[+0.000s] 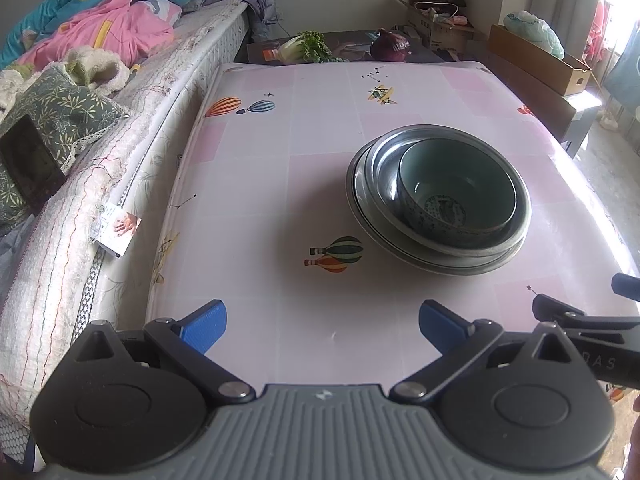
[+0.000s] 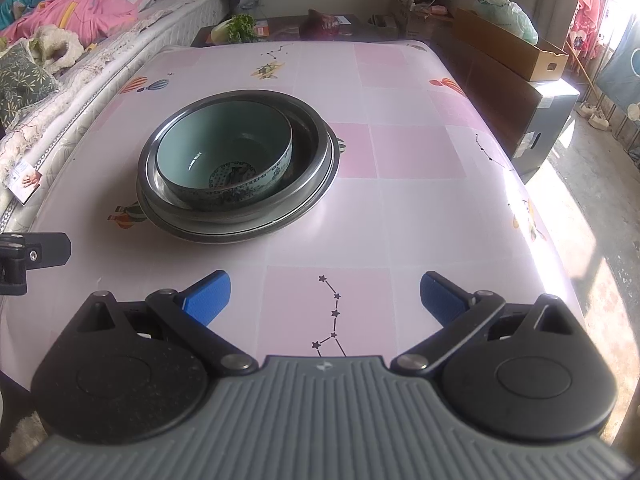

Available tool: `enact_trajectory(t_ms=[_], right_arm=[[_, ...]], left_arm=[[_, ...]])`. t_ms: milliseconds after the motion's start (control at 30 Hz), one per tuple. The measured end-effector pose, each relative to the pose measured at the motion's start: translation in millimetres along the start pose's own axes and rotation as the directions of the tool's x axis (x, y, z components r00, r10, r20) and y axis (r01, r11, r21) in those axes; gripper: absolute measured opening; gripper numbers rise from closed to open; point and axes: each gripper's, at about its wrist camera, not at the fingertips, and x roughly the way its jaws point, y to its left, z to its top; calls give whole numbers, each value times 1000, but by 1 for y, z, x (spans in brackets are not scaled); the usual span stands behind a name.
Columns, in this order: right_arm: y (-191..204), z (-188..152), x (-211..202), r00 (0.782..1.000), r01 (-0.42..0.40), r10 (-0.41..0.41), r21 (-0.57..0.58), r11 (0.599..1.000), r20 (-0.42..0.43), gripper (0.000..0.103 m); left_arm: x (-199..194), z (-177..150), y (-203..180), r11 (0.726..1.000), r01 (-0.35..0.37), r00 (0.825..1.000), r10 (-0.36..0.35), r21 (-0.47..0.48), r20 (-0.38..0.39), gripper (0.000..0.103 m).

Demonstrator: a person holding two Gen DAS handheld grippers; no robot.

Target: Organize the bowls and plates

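Hovering above the near edge of the surface [image 1: 256,184], the left tool [image 1: 322,326] had its blue-padded fingers [image 1: 206,326] spread wide and held nothing. Just beside it, the right tool [image 2: 325,298] hung over the same near edge, its own blue fingers [image 2: 210,296] equally far apart and empty. Each tool's black frame poked into the other's view at the side, so the two stood close together.

Beyond them, well clear of both tools, the stack of dishes sat toward the middle of the surface, a little nearer the left tool's right-hand side. At the bottom lay a wide metal plate [image 1: 404,248], its rim showing all round. On it rested a metal bowl [image 1: 384,168], and inside that sat a pale green ceramic bowl [image 1: 456,184] with a blue pattern on its outside wall, shifted off-centre so that it leaned against the metal bowl's near side. The ceramic bowl looked empty.

The surface wore a pink checked cloth printed with hot-air balloons [image 1: 340,254] and star lines [image 2: 334,312]. Along its left edge ran a bed [image 1: 132,120] piled with bright bedding [image 1: 108,20]. Past the far edge stood a leafy vegetable [image 1: 306,46] and a purple cabbage [image 1: 390,45], with cardboard boxes [image 1: 536,58] off the far right corner.
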Motion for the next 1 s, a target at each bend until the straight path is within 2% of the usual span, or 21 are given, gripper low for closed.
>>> enact_trajectory(t_ms=[1000], right_arm=[[0,0,10,1000,-11,11,1,1000,-20,102]], left_arm=[[6,0,1,1000,1,1000,-1,-3,-22,103]])
